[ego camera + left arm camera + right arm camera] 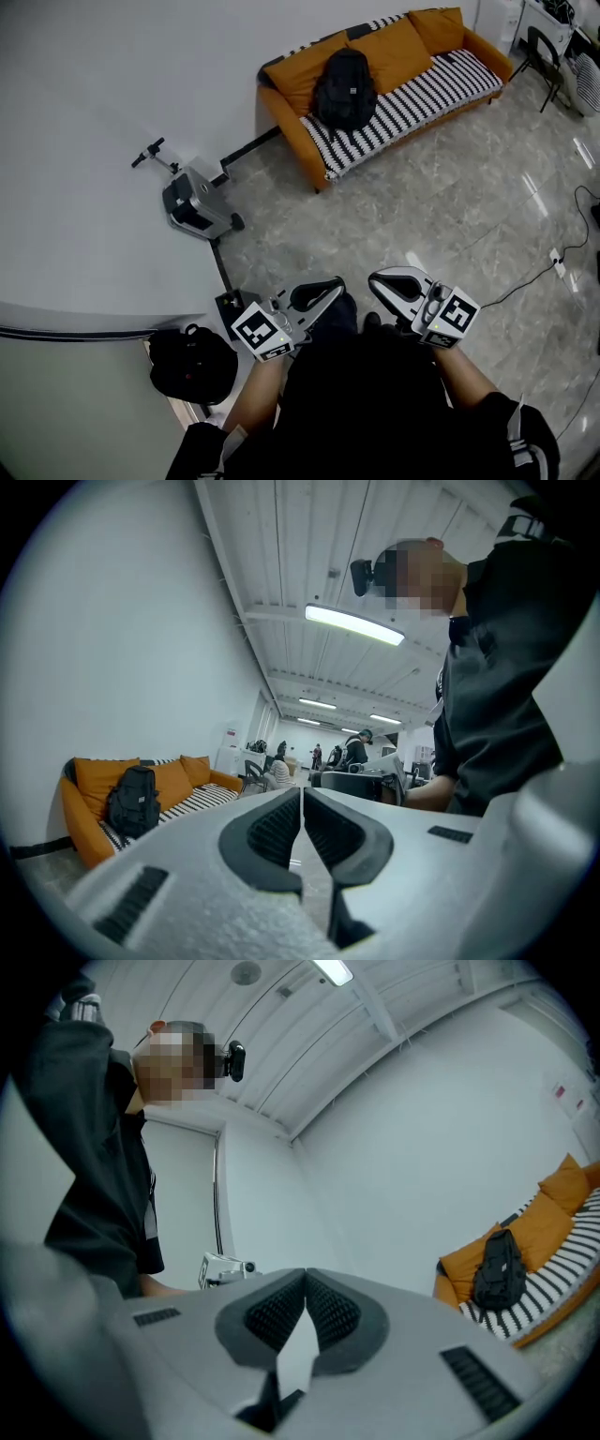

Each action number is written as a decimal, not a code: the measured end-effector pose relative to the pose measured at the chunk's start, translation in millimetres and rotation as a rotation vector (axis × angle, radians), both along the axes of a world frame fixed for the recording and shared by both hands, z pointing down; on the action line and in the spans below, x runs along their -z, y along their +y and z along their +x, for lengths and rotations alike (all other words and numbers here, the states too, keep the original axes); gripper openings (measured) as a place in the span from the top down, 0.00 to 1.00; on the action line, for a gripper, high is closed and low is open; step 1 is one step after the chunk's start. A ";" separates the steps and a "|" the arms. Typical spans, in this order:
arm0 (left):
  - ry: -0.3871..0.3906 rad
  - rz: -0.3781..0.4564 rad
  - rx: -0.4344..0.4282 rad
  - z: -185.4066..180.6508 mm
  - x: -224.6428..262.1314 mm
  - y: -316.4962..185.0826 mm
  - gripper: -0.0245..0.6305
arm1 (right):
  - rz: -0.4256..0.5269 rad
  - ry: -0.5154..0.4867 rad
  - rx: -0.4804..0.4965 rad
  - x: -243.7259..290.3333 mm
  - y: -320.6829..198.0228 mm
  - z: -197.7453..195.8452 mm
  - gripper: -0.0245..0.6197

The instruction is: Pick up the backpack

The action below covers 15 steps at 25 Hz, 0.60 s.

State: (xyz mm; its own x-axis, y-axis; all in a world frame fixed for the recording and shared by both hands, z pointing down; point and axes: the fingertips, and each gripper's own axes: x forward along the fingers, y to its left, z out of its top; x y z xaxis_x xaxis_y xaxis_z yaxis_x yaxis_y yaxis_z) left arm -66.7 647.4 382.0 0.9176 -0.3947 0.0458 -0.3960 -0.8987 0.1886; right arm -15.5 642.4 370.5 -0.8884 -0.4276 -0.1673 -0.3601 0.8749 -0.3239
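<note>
The black backpack (344, 89) stands upright against the back cushions of an orange sofa (291, 122) with a striped seat, far across the floor from me. My left gripper (337, 283) and right gripper (374, 280) are held close in front of my body, tips turned toward each other, both shut with nothing between the pads. In the left gripper view the backpack (131, 801) shows small at the left, past the closed left gripper (302, 797). The right gripper view has the backpack (497, 1269) at the right edge, beyond the closed right gripper (306, 1281).
A grey exercise machine (195, 203) stands by the white wall, left of the sofa. A black bag (192, 364) lies on the floor by my left side. Cables (561, 262) run across the tiles at the right. A chair (546, 49) stands beyond the sofa's right end.
</note>
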 end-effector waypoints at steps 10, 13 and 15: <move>0.093 0.014 -0.043 -17.2 7.4 -75.2 0.92 | -0.024 0.047 -0.042 2.0 -66.4 -16.8 0.92; 0.122 0.010 -0.029 -35.7 8.0 -108.8 0.92 | -0.005 0.058 -0.017 12.0 -94.8 -39.4 0.92; 0.142 0.014 -0.028 -45.6 12.8 -130.7 0.92 | -0.003 0.063 -0.019 19.4 -117.0 -50.9 0.92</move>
State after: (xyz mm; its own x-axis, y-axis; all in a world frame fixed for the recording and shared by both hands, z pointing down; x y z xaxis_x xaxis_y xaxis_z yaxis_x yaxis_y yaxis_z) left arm -112.2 516.6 369.2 0.9253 -0.3683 -0.0909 -0.3406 -0.9121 0.2283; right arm -66.5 525.4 351.1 -0.8889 -0.4446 -0.1100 -0.3961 0.8668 -0.3028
